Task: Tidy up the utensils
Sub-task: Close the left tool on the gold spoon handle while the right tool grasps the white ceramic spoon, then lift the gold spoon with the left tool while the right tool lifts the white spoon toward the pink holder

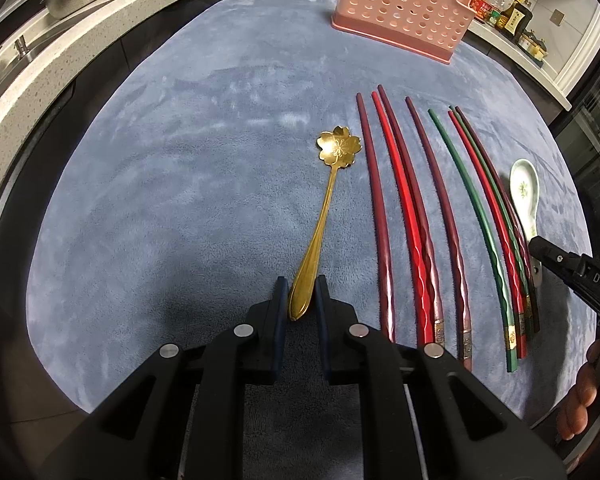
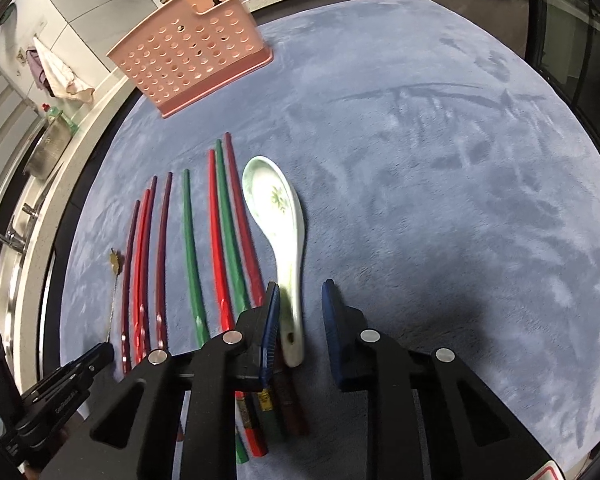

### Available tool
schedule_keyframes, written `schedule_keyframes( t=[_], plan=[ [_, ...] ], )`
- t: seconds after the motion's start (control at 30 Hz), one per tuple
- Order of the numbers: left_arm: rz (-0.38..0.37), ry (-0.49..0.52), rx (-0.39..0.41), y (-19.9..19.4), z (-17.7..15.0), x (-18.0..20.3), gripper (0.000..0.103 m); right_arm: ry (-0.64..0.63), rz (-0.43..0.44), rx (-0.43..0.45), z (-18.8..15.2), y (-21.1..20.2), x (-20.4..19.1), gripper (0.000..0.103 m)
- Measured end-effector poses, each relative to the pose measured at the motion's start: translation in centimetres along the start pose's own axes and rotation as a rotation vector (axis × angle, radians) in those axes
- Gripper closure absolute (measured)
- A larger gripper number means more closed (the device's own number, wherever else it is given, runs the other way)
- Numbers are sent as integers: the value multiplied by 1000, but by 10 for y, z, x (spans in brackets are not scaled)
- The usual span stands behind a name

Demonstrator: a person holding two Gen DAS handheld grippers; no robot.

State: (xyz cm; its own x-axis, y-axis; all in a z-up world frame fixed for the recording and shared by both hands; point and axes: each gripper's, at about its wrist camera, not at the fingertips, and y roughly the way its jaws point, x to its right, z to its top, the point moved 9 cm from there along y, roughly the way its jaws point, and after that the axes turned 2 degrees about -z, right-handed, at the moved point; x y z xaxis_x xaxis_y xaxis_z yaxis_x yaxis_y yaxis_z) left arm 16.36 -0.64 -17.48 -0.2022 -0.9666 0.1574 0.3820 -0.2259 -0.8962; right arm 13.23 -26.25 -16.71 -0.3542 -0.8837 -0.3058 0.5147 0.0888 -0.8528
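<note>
Two spoons lay on the table's blue-grey cloth (image 1: 180,160), one at each end of a row of chopsticks. We had the left gripper (image 1: 302,280) down at the broad end of the gold spoon (image 1: 320,224), its jaws clamped on the handle, while the flower-shaped bowl pointed away towards the far side. The spoon still rested flat on the cloth.

On the other side, the right gripper (image 2: 302,286) straddled the handle of the white ceramic spoon (image 2: 278,208). Its jaws stood apart, with the handle just beside one pad and a clear gap to the other. That spoon lay bowl-up, touching the outermost dark chopstick.

Between the spoons, eight chopsticks (image 1: 412,220) in red, maroon and green lay roughly parallel, some pressed together in pairs. Beyond their tips, well apart from them, a pink perforated basket (image 1: 404,12) stood upright near the cloth's far edge.
</note>
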Motion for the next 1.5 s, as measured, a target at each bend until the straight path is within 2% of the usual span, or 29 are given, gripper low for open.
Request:
schedule_keyframes(
  t=[0.07,0.13,0.37,0.43,0.67,0.87,0.93,0.97,1.07,1.17,1.27,1.33,1.4,1.5],
  plan=[
    [0,0,0,0,0,0,90,-7,0,-1,0,0,-2,83],
    [0,-1,0,0,0,0,90,-10,-3,-9,-1,2,-2,90],
    [-20,-10,14,-1,-1,-2,90,-8,2,-4,-3,1,-1,92],
    [-29,-16,16,-2,0,-3,90,-21,-5,3,-4,-3,-2,96],
    [-49,-13,36,-12,-1,1,91,-66,-51,56,1,-25,-2,97],
    [-53,35,96,-36,6,12,94,-63,-72,126,12,-52,1,97],
    [-57,46,116,-45,9,16,95,-61,-72,147,17,-60,1,98],
    [-59,48,125,-48,12,17,95,-62,-74,157,19,-63,2,102],
    [-68,56,151,-56,19,21,102,-74,-85,179,26,-71,1,102],
    [-71,56,170,-62,27,23,102,-84,-98,188,27,-70,1,102],
    [-72,57,190,-67,34,24,102,-60,-65,146,21,-61,5,102],
    [-74,57,191,-68,35,24,102,-35,-50,117,12,-56,7,89],
    [-73,59,187,-67,35,24,102,-22,-44,96,4,-51,10,81],
    [-75,61,175,-64,30,25,102,-8,-47,72,-6,-43,16,80]
  ],
)
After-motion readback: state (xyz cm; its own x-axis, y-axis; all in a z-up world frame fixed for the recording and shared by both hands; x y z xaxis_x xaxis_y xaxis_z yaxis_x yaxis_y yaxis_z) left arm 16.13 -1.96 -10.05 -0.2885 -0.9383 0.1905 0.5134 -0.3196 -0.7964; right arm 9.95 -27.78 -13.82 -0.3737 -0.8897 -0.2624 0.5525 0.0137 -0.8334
